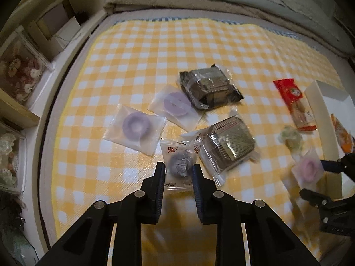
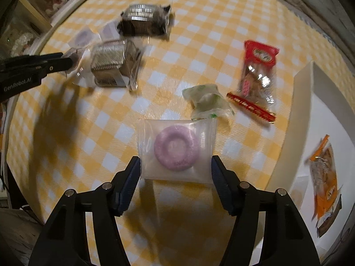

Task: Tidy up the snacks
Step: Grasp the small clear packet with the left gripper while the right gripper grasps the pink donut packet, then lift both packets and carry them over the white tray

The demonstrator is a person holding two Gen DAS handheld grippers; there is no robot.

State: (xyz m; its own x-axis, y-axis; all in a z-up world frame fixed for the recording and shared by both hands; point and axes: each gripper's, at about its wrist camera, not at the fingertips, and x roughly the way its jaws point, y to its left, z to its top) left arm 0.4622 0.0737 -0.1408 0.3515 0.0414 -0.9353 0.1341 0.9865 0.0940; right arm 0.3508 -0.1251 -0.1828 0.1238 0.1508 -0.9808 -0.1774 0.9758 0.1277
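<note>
- Yellow-check cloth (image 1: 137,51) carries the loose snacks; white box (image 2: 304,102) sits at its R edge w/ an orange packet (image 2: 326,184) already inside.
- Box lies just R of the right gripper (image 2: 176,168), well apart from the left gripper (image 1: 178,173), so R hand is nearer the drop.
- Right gripper: points steeply down, pads clamped on both side edges of the pink ring-candy pouch (image 2: 177,150), pouch flat, long axis spanning the gap.
- Left gripper: steeply down too, clenched on a small dark-candy wrapper (image 1: 178,161), just beside the foil cake pack (image 1: 228,144).

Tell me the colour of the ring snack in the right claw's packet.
Pale pink-purple ring snack in a frosted clear packet; the right wrist view shows it best.
</note>
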